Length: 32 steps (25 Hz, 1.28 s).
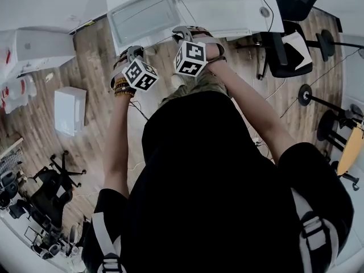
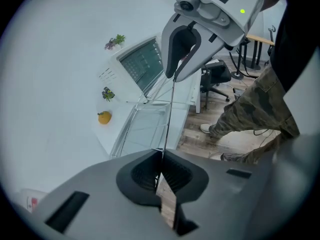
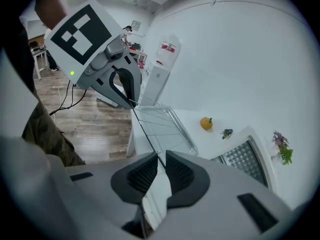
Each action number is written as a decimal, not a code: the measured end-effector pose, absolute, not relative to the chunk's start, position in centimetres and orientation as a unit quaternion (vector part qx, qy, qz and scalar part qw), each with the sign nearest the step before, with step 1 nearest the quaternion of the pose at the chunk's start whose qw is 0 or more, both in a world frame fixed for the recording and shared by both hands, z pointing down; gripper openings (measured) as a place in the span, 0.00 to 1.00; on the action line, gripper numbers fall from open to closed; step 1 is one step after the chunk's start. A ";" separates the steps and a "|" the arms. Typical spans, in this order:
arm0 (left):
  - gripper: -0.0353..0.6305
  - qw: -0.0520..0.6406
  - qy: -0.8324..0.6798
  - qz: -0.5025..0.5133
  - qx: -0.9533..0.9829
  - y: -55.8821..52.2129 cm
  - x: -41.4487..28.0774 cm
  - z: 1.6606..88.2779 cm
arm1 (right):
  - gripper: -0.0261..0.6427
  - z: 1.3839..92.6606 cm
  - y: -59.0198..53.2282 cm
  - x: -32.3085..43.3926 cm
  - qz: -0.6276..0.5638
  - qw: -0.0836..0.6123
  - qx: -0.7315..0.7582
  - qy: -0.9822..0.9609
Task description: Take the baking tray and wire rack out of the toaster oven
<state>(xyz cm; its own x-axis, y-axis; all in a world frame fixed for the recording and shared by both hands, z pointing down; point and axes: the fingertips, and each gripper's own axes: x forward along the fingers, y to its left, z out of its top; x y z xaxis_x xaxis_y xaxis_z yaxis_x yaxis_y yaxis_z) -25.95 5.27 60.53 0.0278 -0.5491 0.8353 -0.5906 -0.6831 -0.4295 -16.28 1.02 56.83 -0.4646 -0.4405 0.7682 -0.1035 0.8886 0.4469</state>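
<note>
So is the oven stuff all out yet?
The wire rack is out, gripped along one edge by the left tongs and right tongs above the white table. It needs setting down. No baking tray shows, so that's probably left.

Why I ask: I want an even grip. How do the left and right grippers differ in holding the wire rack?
The left gripper has its jaws almost flush on the edge wire of the wire rack; the right gripper has its jaws slightly wider on it. In the head view, the left gripper sits lower than the right gripper. Both clamp the same edge wire.
</note>
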 end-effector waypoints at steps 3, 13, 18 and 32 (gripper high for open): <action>0.09 0.024 -0.405 0.570 0.715 4.9 -27.9 60.7 | 0.13 56.7 0.7 -18.3 -0.180 0.493 0.156 -0.837; 0.09 0.015 -0.414 0.584 0.698 1.3 -31.9 61.2 | 0.13 57.6 -2.7 -21.9 -0.184 0.486 0.132 -0.844; 0.09 0.020 -0.416 0.590 0.692 -1.6 -33.3 61.6 | 0.12 58.1 -5.7 -23.4 -0.188 0.485 0.121 -0.845; 0.09 0.031 -0.373 0.616 0.693 -5.3 -33.7 65.8 | 0.12 63.6 -8.8 -23.4 -0.103 0.512 0.101 -0.847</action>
<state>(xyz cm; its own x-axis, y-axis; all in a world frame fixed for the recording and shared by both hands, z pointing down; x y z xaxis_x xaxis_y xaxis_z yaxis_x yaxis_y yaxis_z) -33.69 -5.30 65.83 -0.0363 -0.4788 0.8772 -0.5557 -0.7199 -0.4160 -23.42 -8.79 63.65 -0.4557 -0.2760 0.8462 -0.0654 0.9585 0.2774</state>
